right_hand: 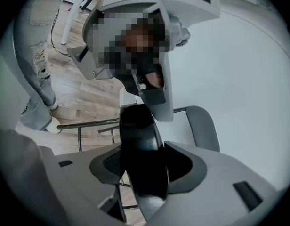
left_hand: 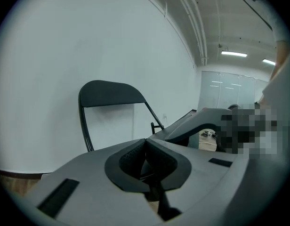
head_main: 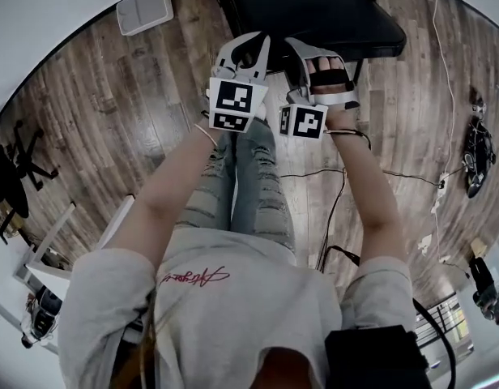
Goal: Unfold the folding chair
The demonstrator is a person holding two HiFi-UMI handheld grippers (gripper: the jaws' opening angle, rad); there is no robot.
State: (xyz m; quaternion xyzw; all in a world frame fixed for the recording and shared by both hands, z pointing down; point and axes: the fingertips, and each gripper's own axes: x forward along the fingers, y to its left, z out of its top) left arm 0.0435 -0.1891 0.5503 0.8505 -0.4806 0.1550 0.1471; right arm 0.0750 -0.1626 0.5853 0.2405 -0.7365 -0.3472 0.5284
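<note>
A white wall (left_hand: 65,41) and a wood-plank floor (head_main: 112,96) frame the scene. A person in a pale sweatshirt (head_main: 233,298) and ripped jeans (head_main: 249,185) stands facing a black folding chair (head_main: 314,10) and reaches both arms toward it.

From the head view the chair stands just ahead of the person's feet, its padded seat (right_hand: 138,145) lying flat and turned toward them. Its curved backrest (left_hand: 109,92) rises upright in front of the wall.

The right gripper (right_hand: 142,166) has its jaws set wide on either side of the seat's front edge. The thick black cushion fills the gap between them, and the pads appear to bear on it from both sides, though the dark padding makes the contact hard to judge.

Just beside it, at the same front edge, the left gripper (left_hand: 146,145) is closed tight, its two pads meeting at the tips with nothing seen between them. It points over the seat toward the backrest.

The square-patterned marker cubes (head_main: 236,104) on the two grippers sit near each other above the person's knees.

A small white box (head_main: 144,8) rests on the floor to the chair's left, near the wall. Thin dark cables (head_main: 339,193) trail across the boards on the person's right.
</note>
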